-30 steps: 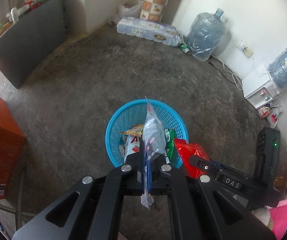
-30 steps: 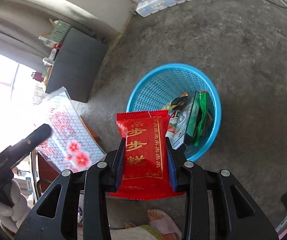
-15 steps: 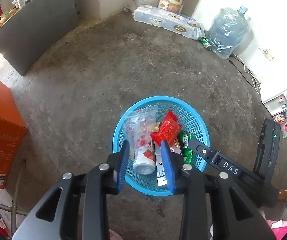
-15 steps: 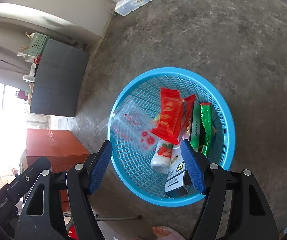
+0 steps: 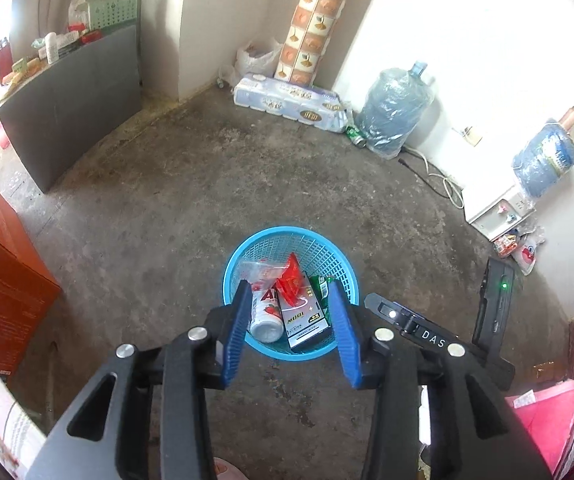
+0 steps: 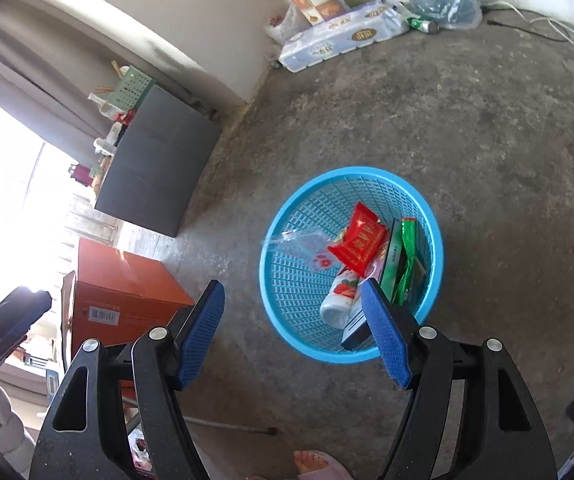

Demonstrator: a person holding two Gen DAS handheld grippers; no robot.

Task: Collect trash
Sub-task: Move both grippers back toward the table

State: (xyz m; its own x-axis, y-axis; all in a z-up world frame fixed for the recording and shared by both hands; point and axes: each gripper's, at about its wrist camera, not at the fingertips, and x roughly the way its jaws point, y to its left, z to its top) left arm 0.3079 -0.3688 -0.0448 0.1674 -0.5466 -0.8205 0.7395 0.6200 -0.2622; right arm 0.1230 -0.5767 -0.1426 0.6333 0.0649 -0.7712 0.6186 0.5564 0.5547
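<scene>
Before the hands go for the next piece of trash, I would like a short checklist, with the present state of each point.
1. Left tongs free of trash: ok, nothing between them, jaws opening.
2. Right tongs free of trash: ok, jaws apart, nothing between.
3. Red wrapper inside the blue basket: ok, lies on top of the other trash.
4. Clear printed bag inside the basket: ok, leans on the inner wall.
5. Basket upright on the floor: ok.
6. Next trash chosen: cannot tell; a green can lies by the water jug, but it may not be trash.
</scene>
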